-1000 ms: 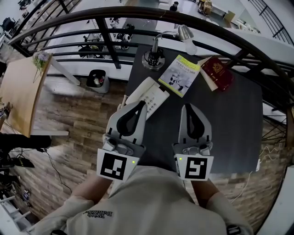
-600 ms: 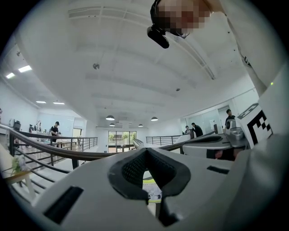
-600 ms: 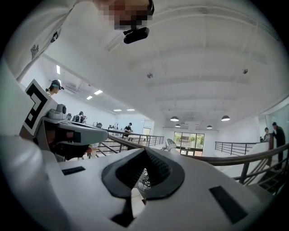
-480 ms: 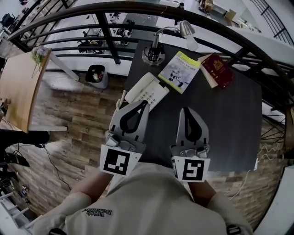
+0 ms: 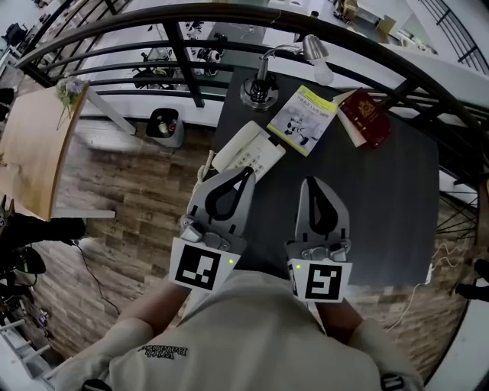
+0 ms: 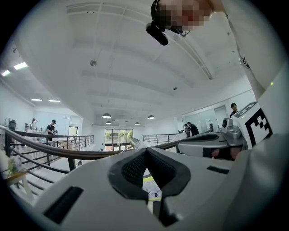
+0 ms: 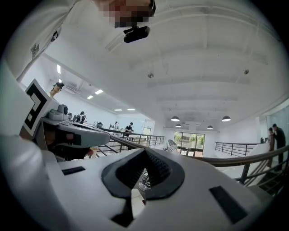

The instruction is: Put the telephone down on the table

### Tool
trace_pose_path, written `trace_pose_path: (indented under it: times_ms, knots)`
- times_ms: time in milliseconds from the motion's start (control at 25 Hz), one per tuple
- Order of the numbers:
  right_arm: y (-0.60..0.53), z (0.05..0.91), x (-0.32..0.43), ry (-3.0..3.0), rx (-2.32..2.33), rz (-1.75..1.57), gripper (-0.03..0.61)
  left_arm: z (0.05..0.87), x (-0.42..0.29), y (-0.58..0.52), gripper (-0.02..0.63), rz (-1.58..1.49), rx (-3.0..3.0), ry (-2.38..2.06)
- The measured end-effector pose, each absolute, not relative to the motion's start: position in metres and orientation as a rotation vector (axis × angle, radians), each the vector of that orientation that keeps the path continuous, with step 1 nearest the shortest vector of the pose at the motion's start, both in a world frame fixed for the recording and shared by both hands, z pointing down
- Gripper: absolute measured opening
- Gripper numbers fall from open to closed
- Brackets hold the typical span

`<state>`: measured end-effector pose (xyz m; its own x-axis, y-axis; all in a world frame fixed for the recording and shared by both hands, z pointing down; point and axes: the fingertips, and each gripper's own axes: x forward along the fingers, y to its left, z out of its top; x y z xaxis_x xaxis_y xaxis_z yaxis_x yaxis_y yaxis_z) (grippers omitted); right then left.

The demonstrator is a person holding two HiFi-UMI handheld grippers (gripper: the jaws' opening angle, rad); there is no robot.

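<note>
A white telephone (image 5: pixel 249 148) lies at the left edge of the dark table (image 5: pixel 382 198), its handset resting on its cradle. My left gripper (image 5: pixel 248 172) is level just in front of the phone, its tips close to the phone's near edge, jaws shut with nothing between them. My right gripper (image 5: pixel 311 182) hovers over the table's middle beside it, also shut and empty. In the left gripper view the left gripper (image 6: pixel 144 152) has its tips together. The right gripper view shows the same of the right gripper (image 7: pixel 144 151).
A desk lamp (image 5: pixel 260 90) stands at the table's far left corner. A yellow-and-white booklet (image 5: pixel 306 121) and a dark red book (image 5: pixel 367 118) lie behind the phone. A black railing (image 5: pixel 229 23) curves past the far side. Wooden floor lies left of the table.
Both grippers stay where they were, shut. Only the head view has shifted a little.
</note>
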<state>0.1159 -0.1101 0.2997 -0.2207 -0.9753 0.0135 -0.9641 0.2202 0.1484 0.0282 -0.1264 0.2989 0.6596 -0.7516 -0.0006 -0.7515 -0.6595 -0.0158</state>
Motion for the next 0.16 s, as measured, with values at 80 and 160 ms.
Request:
trace_pose_path:
  times_ms: [80, 160]
  knots:
    - [-0.11, 0.3005, 0.1133, -2.373, 1.889, -0.152, 0.002, 0.2988, 0.0299, -0.1263, 0.003, -0.015, -2.857, 1.267]
    - [-0.11, 0.3003, 0.1112, -2.373, 1.881, -0.151, 0.003, 0.2977, 0.0317, -0.1263, 0.003, -0.02, -2.857, 1.247]
